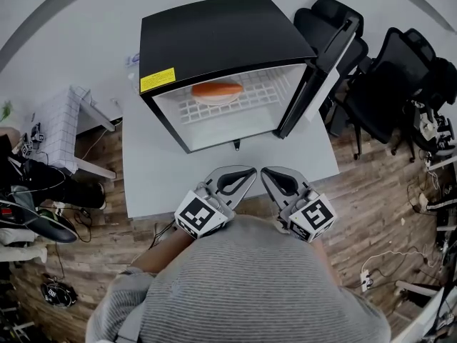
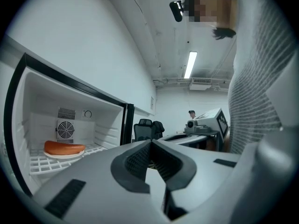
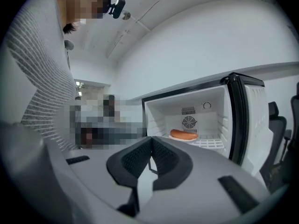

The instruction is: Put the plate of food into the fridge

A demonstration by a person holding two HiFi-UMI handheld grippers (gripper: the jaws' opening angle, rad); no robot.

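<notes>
A small black fridge stands on a grey table with its door swung open to the right. Inside, on the white wire shelf, a white plate with a sausage rests. It also shows in the left gripper view as the plate with sausage and in the right gripper view as the plate with sausage. My left gripper and right gripper hover side by side near the table's front edge, close to my chest. Both are shut and empty, well short of the fridge.
Black office chairs stand right of the table. A white rack and cables lie at the left on the wooden floor. A person stands far off across the room.
</notes>
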